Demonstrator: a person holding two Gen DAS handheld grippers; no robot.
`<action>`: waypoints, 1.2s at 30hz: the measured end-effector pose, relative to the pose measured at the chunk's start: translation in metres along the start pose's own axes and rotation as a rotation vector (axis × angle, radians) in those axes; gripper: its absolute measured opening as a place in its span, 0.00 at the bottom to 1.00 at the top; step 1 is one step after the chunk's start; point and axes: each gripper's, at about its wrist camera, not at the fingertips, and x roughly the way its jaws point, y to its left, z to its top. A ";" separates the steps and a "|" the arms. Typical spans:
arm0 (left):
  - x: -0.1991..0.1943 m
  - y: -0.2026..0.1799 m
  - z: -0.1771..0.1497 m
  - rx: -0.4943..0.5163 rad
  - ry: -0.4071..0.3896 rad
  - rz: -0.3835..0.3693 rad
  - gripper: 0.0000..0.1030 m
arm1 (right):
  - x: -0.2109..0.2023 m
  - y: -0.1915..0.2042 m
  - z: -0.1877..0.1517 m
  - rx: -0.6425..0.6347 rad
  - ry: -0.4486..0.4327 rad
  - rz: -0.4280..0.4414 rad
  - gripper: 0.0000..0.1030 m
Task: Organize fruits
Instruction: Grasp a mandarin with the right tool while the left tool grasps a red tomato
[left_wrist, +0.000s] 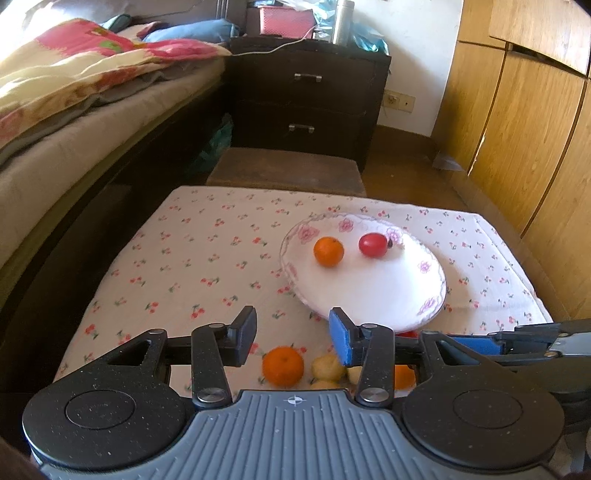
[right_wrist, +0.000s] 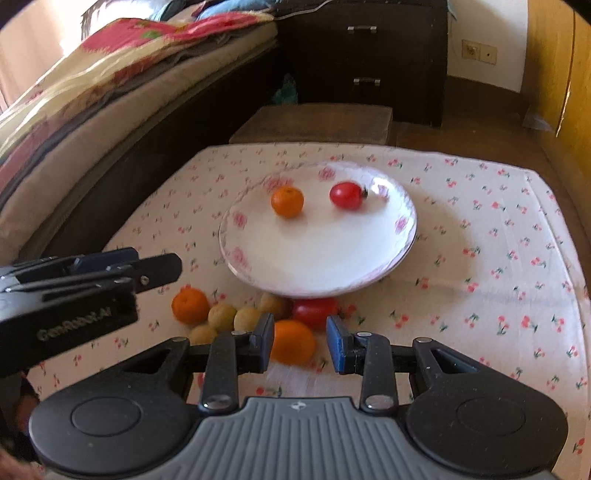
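Observation:
A white floral plate (left_wrist: 373, 291) (right_wrist: 325, 254) holds a small orange (left_wrist: 328, 251) (right_wrist: 287, 201) and a red tomato (left_wrist: 373, 244) (right_wrist: 346, 195). In front of it on the cloth lie an orange (left_wrist: 283, 366) (right_wrist: 190, 305), several yellowish round fruits (left_wrist: 327, 368) (right_wrist: 236, 317), a red tomato (right_wrist: 316, 311) and a larger orange (right_wrist: 293, 341). My left gripper (left_wrist: 295, 338) is open above the left orange and yellow fruits. My right gripper (right_wrist: 301, 345) is open with the larger orange between its fingers, not clamped.
The fruits lie on a cherry-print cloth (left_wrist: 192, 258) over a low table. A bed (left_wrist: 74, 110) runs along the left, a dark nightstand (left_wrist: 310, 99) and wooden stool (left_wrist: 288, 171) stand behind, and a wooden wardrobe (left_wrist: 524, 129) is on the right.

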 end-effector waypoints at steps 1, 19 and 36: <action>-0.001 0.002 -0.002 -0.001 0.004 0.002 0.51 | 0.002 0.001 -0.002 -0.001 0.008 -0.004 0.33; -0.011 0.008 -0.017 -0.026 0.040 -0.043 0.52 | 0.022 0.002 -0.003 0.015 0.062 0.028 0.35; -0.011 0.001 -0.031 -0.015 0.091 -0.093 0.54 | 0.027 0.001 -0.006 -0.003 0.111 0.011 0.35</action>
